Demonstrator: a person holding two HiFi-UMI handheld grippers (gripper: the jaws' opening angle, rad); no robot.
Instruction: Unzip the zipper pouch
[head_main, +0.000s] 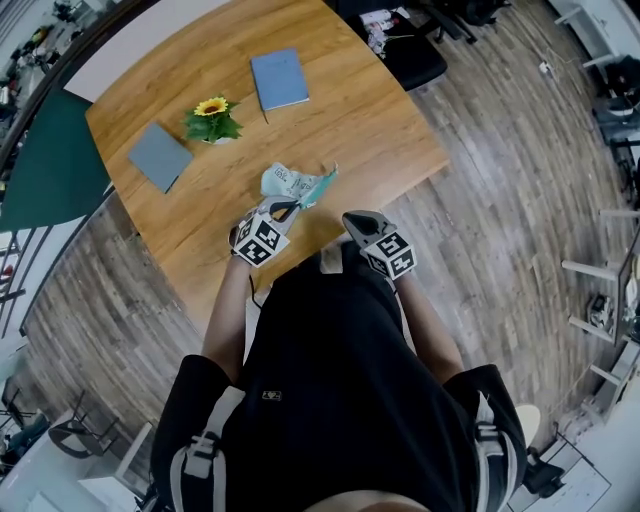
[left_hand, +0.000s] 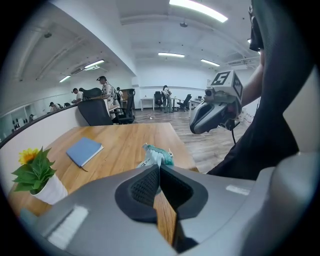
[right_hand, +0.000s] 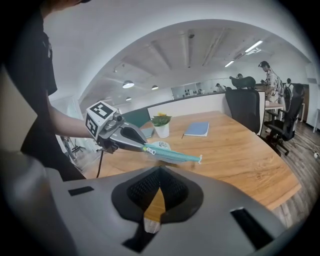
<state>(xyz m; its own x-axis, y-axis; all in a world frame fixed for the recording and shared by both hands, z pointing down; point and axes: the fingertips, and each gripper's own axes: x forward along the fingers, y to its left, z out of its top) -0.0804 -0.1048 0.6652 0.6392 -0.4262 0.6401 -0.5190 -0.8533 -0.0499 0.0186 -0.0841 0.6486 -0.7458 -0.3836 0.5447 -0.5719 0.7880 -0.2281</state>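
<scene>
The zipper pouch (head_main: 300, 183) is teal and white with printed sides and a teal zipper. My left gripper (head_main: 287, 208) is shut on its near end and holds it off the wooden table (head_main: 350, 120). In the right gripper view the pouch (right_hand: 175, 155) sticks out sideways from the left gripper (right_hand: 145, 148), zipper edge up, with the slider close to the jaws. In the left gripper view the pouch (left_hand: 159, 154) shows just past the closed jaws. My right gripper (head_main: 352, 217) hovers at the table's near edge to the right, its jaws together on nothing, apart from the pouch.
A potted sunflower (head_main: 212, 120), a grey notebook (head_main: 160, 156) and a blue notebook (head_main: 279, 79) lie further back on the table. A black office chair (head_main: 415, 55) stands beyond the far right corner. People stand far off in the office.
</scene>
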